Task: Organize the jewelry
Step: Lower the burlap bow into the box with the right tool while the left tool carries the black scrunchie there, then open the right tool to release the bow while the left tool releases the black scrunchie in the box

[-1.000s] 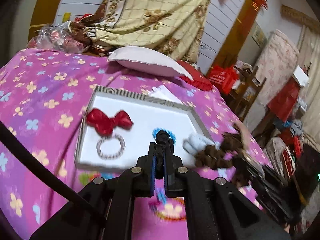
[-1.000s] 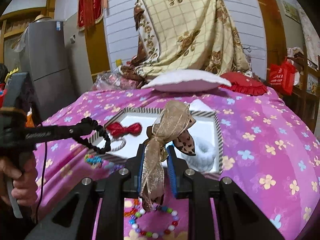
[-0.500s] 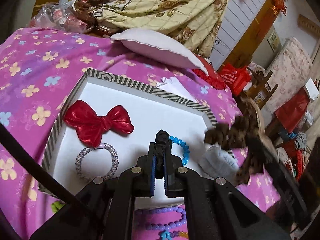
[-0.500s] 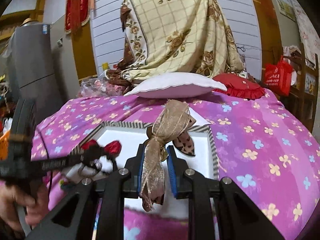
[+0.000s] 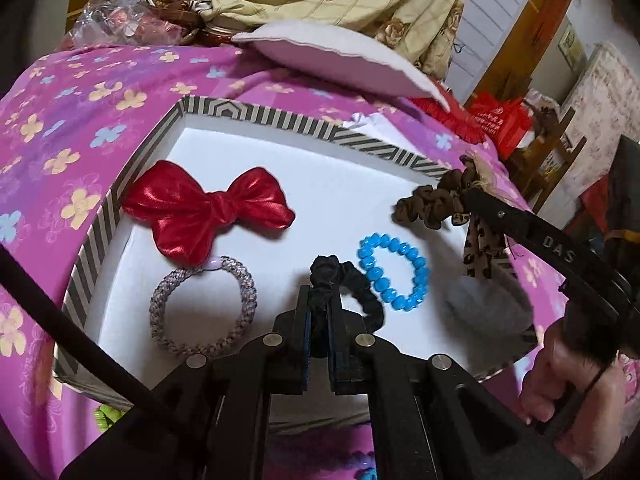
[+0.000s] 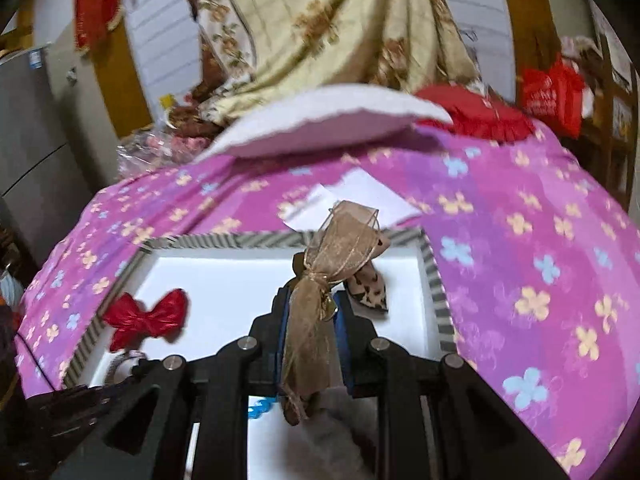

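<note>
Tray (image 5: 256, 114): white floor, rim in black-and-white diagonal stripes. Bow (image 5: 208, 210), centre left of frame: glossy red. Braided hair tie (image 5: 240, 280) below it: grey-lilac with one pale pink bead. Bead bracelet (image 5: 394, 276), centre: bright blue. Scrunchie (image 5: 360, 284) beside it: black. Ribbon bow (image 6: 332, 256): sheer tan-gold, leopard-print tails. Bedcover (image 6: 520, 240): magenta with yellow and blue flowers.

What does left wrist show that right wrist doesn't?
Left wrist only: black scrunchie in the left gripper, the whole blue bead bracelet, the whole grey braided hair tie, a hand.
Right wrist only: gold ribbon bow between its own fingers, grey fridge.
Both: striped tray, red bow, white pillow.
</note>
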